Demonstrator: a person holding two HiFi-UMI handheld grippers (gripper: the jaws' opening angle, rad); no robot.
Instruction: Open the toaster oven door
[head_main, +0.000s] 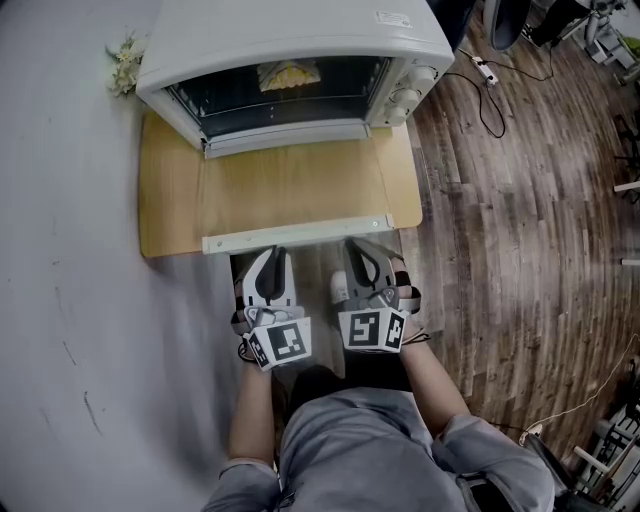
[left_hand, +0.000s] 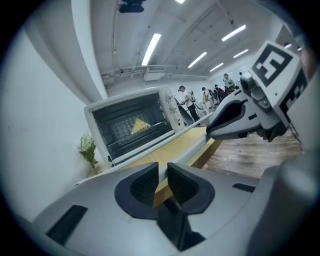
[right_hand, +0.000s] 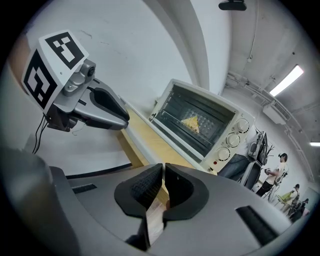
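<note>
The white toaster oven (head_main: 300, 40) stands on a wooden board (head_main: 165, 205). Its glass door (head_main: 290, 190) lies folded down flat, with the white handle bar (head_main: 297, 235) at its near edge. A yellow piece of food (head_main: 288, 73) sits on the rack inside. My left gripper (head_main: 268, 255) hangs just short of the handle, its jaws a narrow gap apart (left_hand: 163, 175) with nothing between them. Beside it my right gripper (head_main: 362, 250) is also clear of the handle, its pads nearly touching (right_hand: 163, 182) and holding nothing. Each gripper view shows the oven (left_hand: 132, 125) (right_hand: 200, 125) ahead.
A small dried plant sprig (head_main: 125, 62) lies left of the oven. A power strip and cable (head_main: 482, 70) trail over the wood floor on the right. The person's legs are below the grippers. Several people (left_hand: 200, 97) stand far off in the room.
</note>
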